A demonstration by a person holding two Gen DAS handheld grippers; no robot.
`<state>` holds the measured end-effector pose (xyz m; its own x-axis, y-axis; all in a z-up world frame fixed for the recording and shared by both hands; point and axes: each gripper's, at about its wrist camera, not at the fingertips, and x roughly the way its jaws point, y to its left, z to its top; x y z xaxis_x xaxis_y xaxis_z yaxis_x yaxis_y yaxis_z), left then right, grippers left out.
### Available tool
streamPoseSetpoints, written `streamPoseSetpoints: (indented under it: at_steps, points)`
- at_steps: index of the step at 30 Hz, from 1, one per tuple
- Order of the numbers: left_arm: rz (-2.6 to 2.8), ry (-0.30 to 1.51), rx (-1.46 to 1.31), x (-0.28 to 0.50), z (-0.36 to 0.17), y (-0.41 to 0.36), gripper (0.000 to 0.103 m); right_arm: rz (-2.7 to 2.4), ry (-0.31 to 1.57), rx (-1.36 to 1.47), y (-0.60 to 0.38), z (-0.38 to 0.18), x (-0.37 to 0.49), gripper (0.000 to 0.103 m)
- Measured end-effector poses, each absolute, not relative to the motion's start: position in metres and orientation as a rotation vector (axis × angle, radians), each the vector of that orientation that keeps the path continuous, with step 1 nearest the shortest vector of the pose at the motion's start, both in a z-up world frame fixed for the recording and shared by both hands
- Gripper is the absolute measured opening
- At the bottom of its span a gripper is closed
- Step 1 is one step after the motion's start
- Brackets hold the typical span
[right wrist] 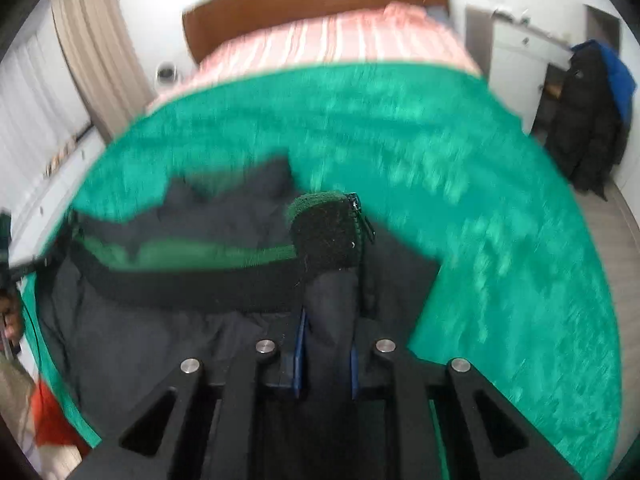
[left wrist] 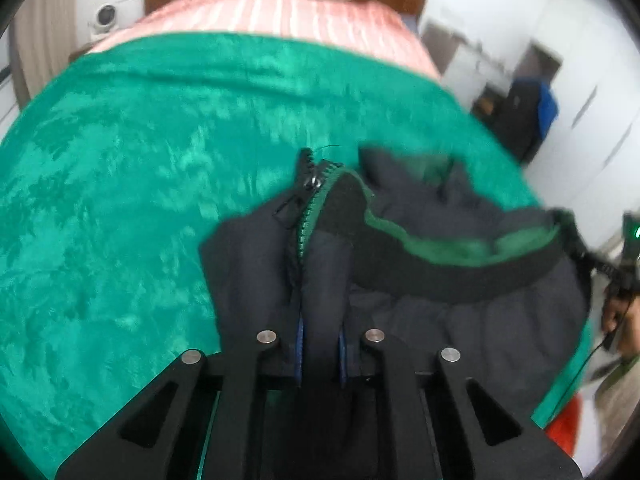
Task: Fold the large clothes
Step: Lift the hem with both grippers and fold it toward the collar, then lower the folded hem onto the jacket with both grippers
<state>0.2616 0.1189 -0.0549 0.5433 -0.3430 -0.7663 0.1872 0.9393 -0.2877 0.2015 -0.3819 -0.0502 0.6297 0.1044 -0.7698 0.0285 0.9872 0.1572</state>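
Observation:
A dark navy jacket point(left wrist: 460, 320) with a black knit collar lined in green and a green zipper point(left wrist: 316, 196) hangs between my two grippers above a green blanket point(left wrist: 120, 200). My left gripper point(left wrist: 320, 332) is shut on the jacket's left collar end beside the zipper. My right gripper point(right wrist: 326, 344) is shut on the jacket point(right wrist: 160, 320) at its other collar end point(right wrist: 326, 232). The collar band stretches between the two grips. The right gripper also shows at the right edge of the left wrist view point(left wrist: 624, 276).
The green blanket point(right wrist: 500, 240) covers a bed with pink striped bedding point(right wrist: 340, 36) and a brown headboard point(right wrist: 312, 0). Curtains point(right wrist: 96, 52) hang at left. A dark coat point(right wrist: 588, 120) hangs at right. Something orange point(right wrist: 52, 420) lies by the bed's near edge.

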Motion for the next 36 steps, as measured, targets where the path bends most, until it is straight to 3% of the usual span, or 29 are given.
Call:
streamPoseSetpoints:
  at_steps: [5, 10, 17, 36]
  points:
    - [-0.238, 0.852, -0.265, 0.295, -0.049, 0.125, 0.011, -0.031, 0.812, 0.24, -0.396, -0.046, 0.255, 0.015]
    - [-0.115, 0.914, -0.289, 0.342, -0.114, 0.122, 0.014, -0.11, 0.805, 0.234, -0.39, -0.11, 0.298, 0.016]
    - [-0.15, 0.879, -0.343, 0.347, -0.154, 0.128, 0.023, -0.112, 0.724, 0.45, -0.416, -0.168, 0.305, 0.032]
    - [-0.133, 0.88, -0.335, 0.351, -0.168, 0.122, 0.029, -0.076, 0.693, 0.53, -0.424, -0.186, 0.304, 0.036]
